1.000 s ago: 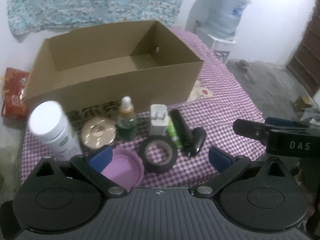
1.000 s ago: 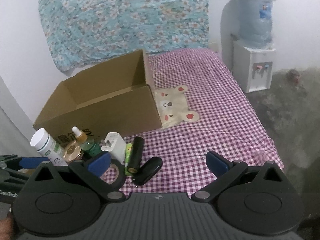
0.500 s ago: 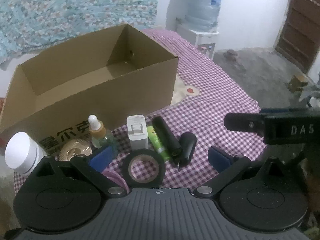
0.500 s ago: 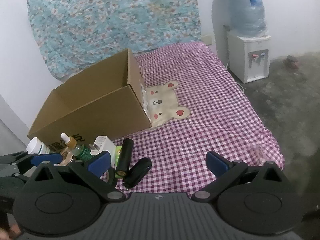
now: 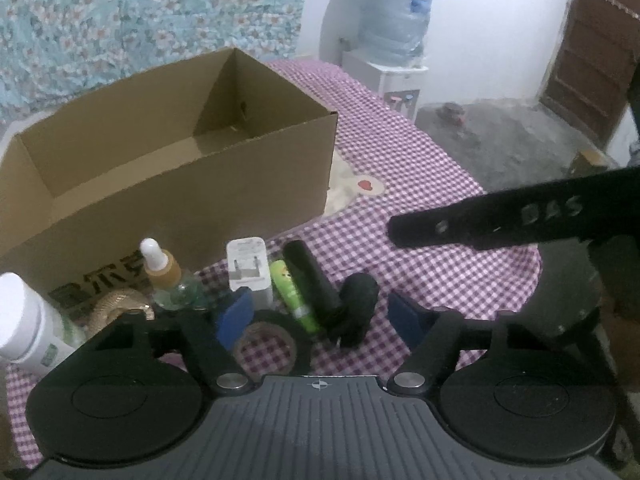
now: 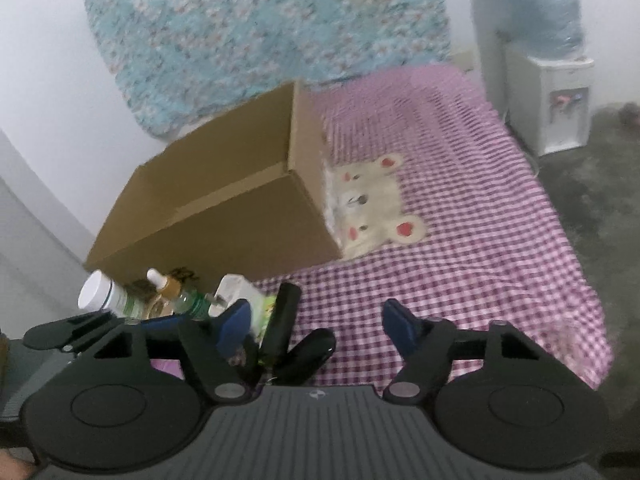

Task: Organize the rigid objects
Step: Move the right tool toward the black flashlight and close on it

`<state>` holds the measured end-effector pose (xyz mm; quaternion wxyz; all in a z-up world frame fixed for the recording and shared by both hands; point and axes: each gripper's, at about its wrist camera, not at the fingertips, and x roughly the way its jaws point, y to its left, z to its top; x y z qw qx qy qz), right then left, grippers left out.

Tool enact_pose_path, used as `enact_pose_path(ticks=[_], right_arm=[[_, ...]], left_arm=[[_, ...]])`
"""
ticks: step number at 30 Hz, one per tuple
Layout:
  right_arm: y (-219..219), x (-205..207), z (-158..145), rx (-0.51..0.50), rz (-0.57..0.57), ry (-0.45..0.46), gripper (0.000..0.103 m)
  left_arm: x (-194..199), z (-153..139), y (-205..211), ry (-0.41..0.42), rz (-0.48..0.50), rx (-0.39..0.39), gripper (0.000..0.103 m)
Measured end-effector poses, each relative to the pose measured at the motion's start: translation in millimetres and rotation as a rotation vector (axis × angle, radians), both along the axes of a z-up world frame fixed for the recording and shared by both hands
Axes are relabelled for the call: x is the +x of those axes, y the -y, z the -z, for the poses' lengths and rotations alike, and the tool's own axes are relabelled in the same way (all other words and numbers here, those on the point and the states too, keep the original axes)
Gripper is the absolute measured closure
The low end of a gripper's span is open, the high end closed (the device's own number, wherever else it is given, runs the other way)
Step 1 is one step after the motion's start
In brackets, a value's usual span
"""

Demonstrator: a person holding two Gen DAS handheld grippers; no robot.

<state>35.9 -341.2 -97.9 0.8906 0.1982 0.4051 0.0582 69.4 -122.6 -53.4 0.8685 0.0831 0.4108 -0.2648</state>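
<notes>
I'm approaching the clutter: both claws, left gripper (image 5: 316, 316) and right gripper (image 6: 314, 322), have just been narrowing, gripping nothing. Black case (image 6: 306, 354) sits between right's fingers; next, clamp it, lift toward the cardboard box (image 6: 224, 220) ahead.

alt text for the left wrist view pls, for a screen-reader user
The left tongs, open and just narrowing with nothing pressed between the pads, hover over small items on a purple checked cloth: tape roll, white charger, green tube, dropper bottle. An open cardboard box stands behind them; the right tongs reach in from the right.

left gripper (image 5: 320, 314), right gripper (image 6: 316, 326), jaws closing, seemingly empty
</notes>
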Motion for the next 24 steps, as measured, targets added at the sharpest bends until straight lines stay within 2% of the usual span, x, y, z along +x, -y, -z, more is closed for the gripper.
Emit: enact_pose_path(ticks=[5, 7, 9, 11, 18, 24], right_arm=[[-2, 8, 13, 0.021, 0.021, -0.088, 0.039], [5, 10, 23, 0.081, 0.055, -0.138, 0.045], [11, 12, 36, 0.144, 0.085, -0.192, 0.057], [12, 14, 46, 0.185, 0.103, -0.230, 0.062], [0, 31, 37, 0.177, 0.039, -0.187, 0.063], [-15, 63, 42, 0.150, -0.059, -0.201, 0.063]], left_arm=[[2, 8, 5, -0.053, 0.044, -0.031, 0.043], [2, 11, 8, -0.069, 0.063, -0.036, 0.047], [2, 14, 12, -0.082, 0.077, -0.037, 0.049], [4, 15, 15, -0.086, 0.082, -0.031, 0.050], [15, 19, 19, -0.094, 0.067, -0.013, 0.059], [23, 24, 22, -0.106, 0.038, -0.003, 0.069]])
